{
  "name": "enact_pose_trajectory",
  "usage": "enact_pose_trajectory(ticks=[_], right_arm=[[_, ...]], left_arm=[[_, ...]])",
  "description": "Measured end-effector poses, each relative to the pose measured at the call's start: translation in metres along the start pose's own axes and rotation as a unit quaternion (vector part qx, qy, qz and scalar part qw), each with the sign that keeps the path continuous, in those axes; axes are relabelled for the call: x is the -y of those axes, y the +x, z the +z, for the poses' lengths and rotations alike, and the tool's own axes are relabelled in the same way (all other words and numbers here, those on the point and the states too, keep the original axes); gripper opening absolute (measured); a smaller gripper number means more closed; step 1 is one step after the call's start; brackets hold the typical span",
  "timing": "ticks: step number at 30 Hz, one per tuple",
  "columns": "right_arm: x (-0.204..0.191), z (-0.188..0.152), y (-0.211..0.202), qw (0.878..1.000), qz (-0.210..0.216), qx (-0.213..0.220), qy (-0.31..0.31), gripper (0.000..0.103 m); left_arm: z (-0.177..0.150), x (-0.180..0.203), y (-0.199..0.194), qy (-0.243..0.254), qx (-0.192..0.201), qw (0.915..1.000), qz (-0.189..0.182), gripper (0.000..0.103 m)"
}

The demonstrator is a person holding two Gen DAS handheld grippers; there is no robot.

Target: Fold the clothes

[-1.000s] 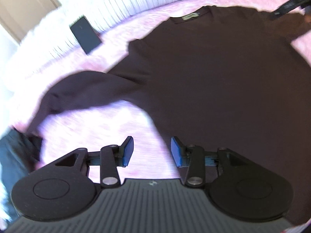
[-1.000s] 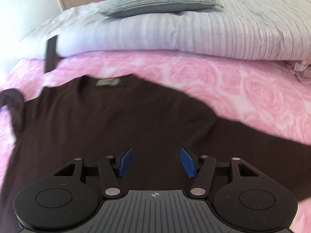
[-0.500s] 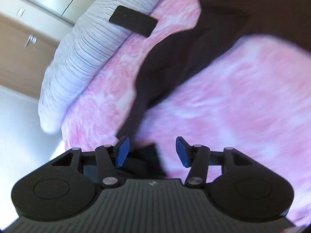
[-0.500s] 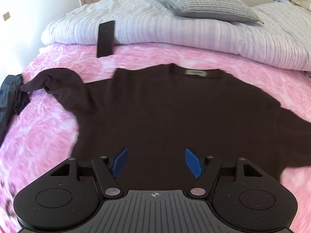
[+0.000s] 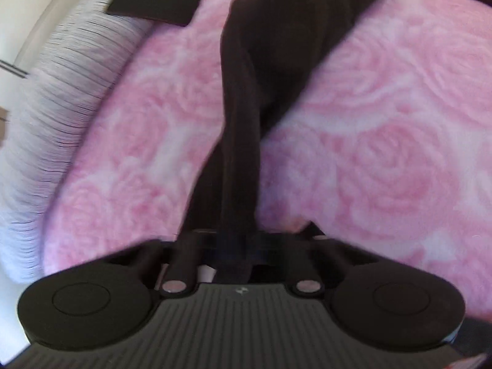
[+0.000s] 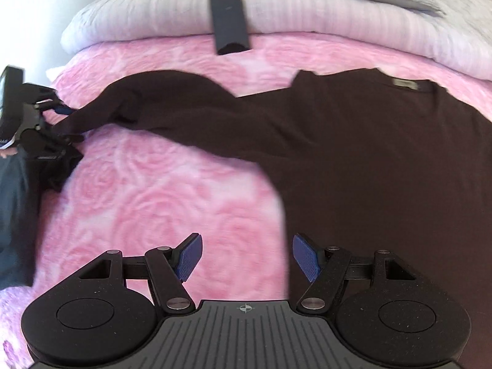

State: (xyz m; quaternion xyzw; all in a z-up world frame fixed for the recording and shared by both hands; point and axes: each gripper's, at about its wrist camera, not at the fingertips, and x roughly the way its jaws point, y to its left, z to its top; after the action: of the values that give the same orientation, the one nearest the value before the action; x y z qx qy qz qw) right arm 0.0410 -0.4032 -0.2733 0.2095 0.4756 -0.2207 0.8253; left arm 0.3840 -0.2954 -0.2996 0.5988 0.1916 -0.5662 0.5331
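Note:
A dark brown long-sleeved shirt [image 6: 384, 160] lies flat on a pink rose-patterned blanket [image 6: 160, 203], neck label at the far right. Its left sleeve [image 5: 246, 123] stretches out to my left gripper [image 5: 236, 240], which is shut on the sleeve end; the fingers are blurred and hidden by the cloth. In the right wrist view the left gripper [image 6: 58, 123] shows at the far left holding the sleeve tip. My right gripper [image 6: 247, 255] is open and empty, above the blanket at the shirt's lower left edge.
A black flat rectangular object [image 6: 230, 24] lies at the edge of the white striped duvet [image 6: 338, 15]; it also shows in the left wrist view [image 5: 153, 3]. A dark blue garment [image 6: 15, 200] hangs at the bed's left edge.
My left gripper has swung to the sleeve end and shut on it. My right gripper has moved left, from over the shirt body to its lower left edge.

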Motion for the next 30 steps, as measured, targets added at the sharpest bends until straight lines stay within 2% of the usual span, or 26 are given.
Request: enact_pose_trajectory(ticks=[2, 6, 9, 10, 13, 15, 17, 20, 23, 26, 27, 29, 30], right_arm=[[-0.008, 0.004, 0.004, 1.0, 0.004, 0.002, -0.009, 0.069], [-0.019, 0.01, 0.01, 1.0, 0.01, 0.006, -0.025, 0.069], [-0.021, 0.012, 0.015, 0.999, 0.018, 0.002, -0.028, 0.069], [-0.021, 0.013, 0.014, 0.999, 0.022, 0.002, -0.029, 0.069], [-0.024, 0.013, 0.013, 0.999, 0.038, 0.004, -0.036, 0.069], [-0.028, 0.011, 0.013, 0.998, 0.048, 0.005, -0.046, 0.069], [-0.031, 0.009, 0.014, 0.998, 0.046, 0.004, -0.037, 0.069], [-0.037, 0.005, 0.017, 0.998, 0.059, -0.001, -0.036, 0.069], [-0.055, 0.004, 0.017, 0.995, 0.077, 0.006, -0.06, 0.069], [-0.08, 0.002, 0.018, 0.992, 0.089, 0.018, -0.084, 0.069], [-0.089, 0.001, 0.02, 0.992, 0.091, 0.02, -0.083, 0.069], [-0.106, 0.0, 0.025, 0.992, 0.094, 0.024, -0.08, 0.069], [-0.113, 0.0, 0.028, 0.992, 0.095, 0.026, -0.075, 0.069]], left_arm=[[-0.001, -0.01, -0.008, -0.008, -0.002, 0.9994, -0.035, 0.002], [-0.005, -0.032, -0.055, -0.01, 0.004, 0.9948, -0.102, 0.001], [-0.01, -0.054, -0.086, -0.055, -0.005, 0.9866, -0.154, 0.001], [-0.011, -0.059, -0.092, -0.077, -0.005, 0.9811, -0.177, 0.001], [-0.013, -0.075, -0.109, -0.142, -0.005, 0.9584, -0.247, 0.001], [-0.015, -0.086, -0.121, -0.185, -0.005, 0.9382, -0.292, 0.001], [-0.016, -0.097, -0.133, -0.227, -0.005, 0.9139, -0.336, 0.001], [-0.016, -0.107, -0.149, -0.261, 0.014, 0.8884, -0.377, 0.001], [-0.024, -0.127, -0.148, -0.34, 0.035, 0.8533, -0.394, 0.001], [-0.034, -0.148, -0.128, -0.414, 0.034, 0.8214, -0.391, 0.001], [-0.038, -0.154, -0.116, -0.432, 0.028, 0.813, -0.389, 0.001], [-0.043, -0.159, -0.094, -0.446, 0.013, 0.8065, -0.388, 0.001], [-0.044, -0.16, -0.084, -0.44, 0.008, 0.8084, -0.391, 0.001]])
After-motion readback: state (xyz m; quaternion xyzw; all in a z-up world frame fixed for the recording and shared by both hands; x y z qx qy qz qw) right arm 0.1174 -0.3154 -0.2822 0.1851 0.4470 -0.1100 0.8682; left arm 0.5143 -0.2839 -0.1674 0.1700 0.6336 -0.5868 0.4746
